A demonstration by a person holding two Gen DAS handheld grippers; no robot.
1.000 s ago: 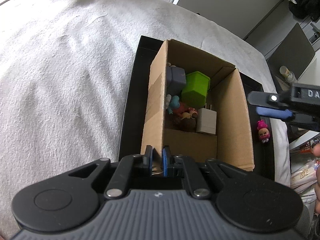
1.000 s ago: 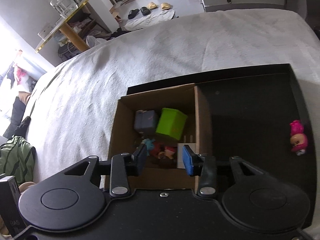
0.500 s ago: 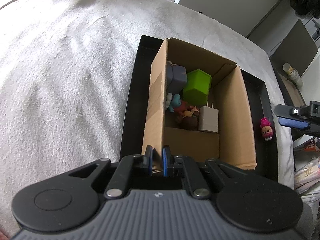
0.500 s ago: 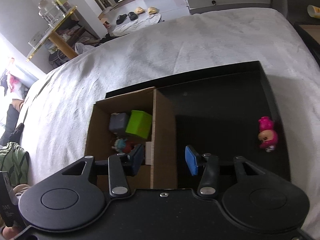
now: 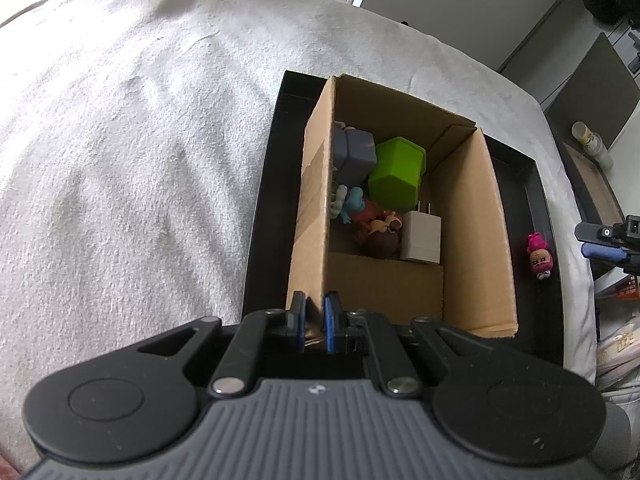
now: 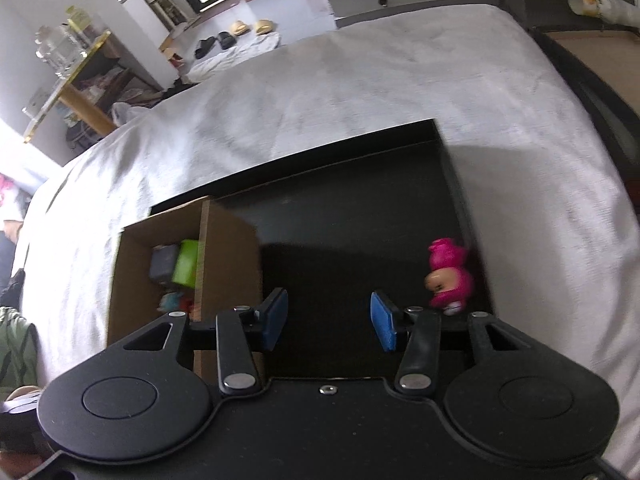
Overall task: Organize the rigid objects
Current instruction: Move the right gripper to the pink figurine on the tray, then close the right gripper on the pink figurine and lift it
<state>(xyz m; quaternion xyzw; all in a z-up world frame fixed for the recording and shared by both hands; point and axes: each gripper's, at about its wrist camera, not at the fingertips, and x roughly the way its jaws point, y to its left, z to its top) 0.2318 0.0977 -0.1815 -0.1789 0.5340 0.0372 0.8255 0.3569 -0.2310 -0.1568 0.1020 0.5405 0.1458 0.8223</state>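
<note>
A cardboard box (image 5: 472,220) stands on a black tray (image 5: 260,240) on a white bedspread. It holds a green block (image 5: 396,176), a grey block (image 5: 354,154), a white charger (image 5: 420,238) and small figures (image 5: 372,220). My left gripper (image 5: 314,322) is shut on the box's near left wall. A pink toy figure (image 6: 448,276) lies on the tray's right side, also seen in the left wrist view (image 5: 540,256). My right gripper (image 6: 328,320) is open and empty above the tray (image 6: 340,220), between the box (image 6: 228,236) and the figure.
The white bedspread (image 5: 140,160) spreads to the left and behind the tray. A side table with a cup (image 6: 588,2) stands past the bed's right edge. Slippers (image 6: 248,28) and shelves are on the floor beyond.
My right gripper has moved right, from over the box to over the bare tray near the pink figure, still open. My left gripper keeps its hold on the box wall.
</note>
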